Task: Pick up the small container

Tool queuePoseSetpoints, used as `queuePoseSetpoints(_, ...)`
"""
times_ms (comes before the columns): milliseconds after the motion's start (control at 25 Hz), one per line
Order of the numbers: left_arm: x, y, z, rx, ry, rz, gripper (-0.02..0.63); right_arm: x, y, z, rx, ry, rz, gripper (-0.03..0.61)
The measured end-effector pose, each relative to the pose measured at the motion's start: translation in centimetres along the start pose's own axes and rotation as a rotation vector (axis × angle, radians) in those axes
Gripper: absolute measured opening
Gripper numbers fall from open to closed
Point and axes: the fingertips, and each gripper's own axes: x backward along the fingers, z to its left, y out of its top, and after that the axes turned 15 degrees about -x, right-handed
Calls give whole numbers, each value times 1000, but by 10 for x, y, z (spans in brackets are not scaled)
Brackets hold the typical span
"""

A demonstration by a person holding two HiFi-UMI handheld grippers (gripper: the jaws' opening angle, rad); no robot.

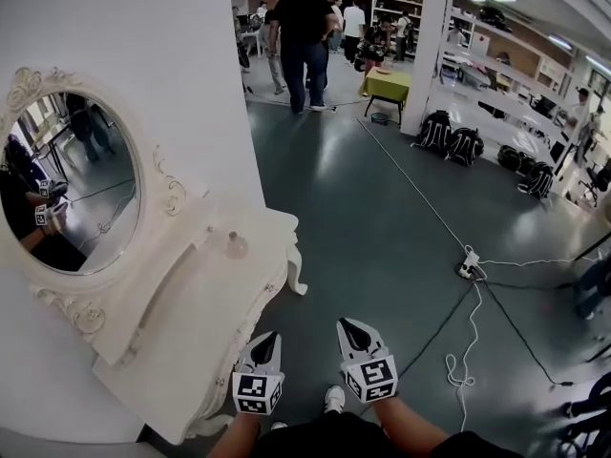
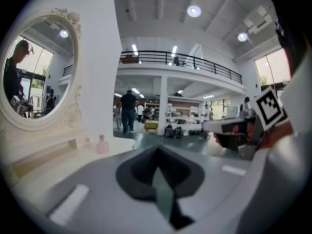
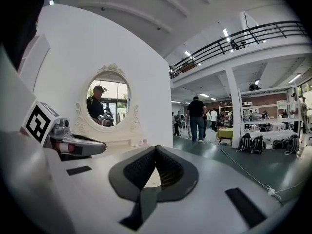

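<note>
Room: a large hall with a grey floor (image 1: 382, 208); a white wall (image 1: 143, 27) on the left carries an oval mirror (image 1: 72, 184) above a white carved counter (image 1: 196, 299).
Container: small, pinkish and bottle-like, it stands upright and alone near the counter's far end, just beside the wall (image 1: 236, 246). The left gripper view shows it ahead and to the left (image 2: 101, 144).
Left hand-held gripper: jaws together, nothing between them (image 1: 266, 340). It hangs at the counter's near corner, pointing forward and a little down, well short of the container.
Right hand-held gripper: jaws also closed and empty (image 1: 351, 328). It sits over open floor beside the left one, apart from the counter.
Why so: both seem carried in a resting pose for the approach. The left is nearer the counter, so it looks the likelier one to reach, and its jaws would have to open first.
Stage: judged as approach only; the container is untouched.
In the way: nothing else shows on the counter top, and the path along it looks free. The wall close behind the container leaves little room on that side.
Around: cables (image 1: 468, 332) and a power strip (image 1: 468, 265) lie on the floor to the right. People (image 1: 304, 36), a yellow table (image 1: 387, 84) and backpacks (image 1: 449, 136) are far off.
</note>
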Motion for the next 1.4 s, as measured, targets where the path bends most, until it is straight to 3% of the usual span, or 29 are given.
queuePoseSetpoints(600,-63,18,-13,-10,106,59,6,-32,18,-59,19,137,34,5)
queuePoseSetpoints(920,-66,39,-12,-60,121,58,6,-48,24,-48,21,206,22,5)
queuePoseSetpoints(1400,-69,18,33,15,179,57,6,-94,20,-26,54,258,64,5)
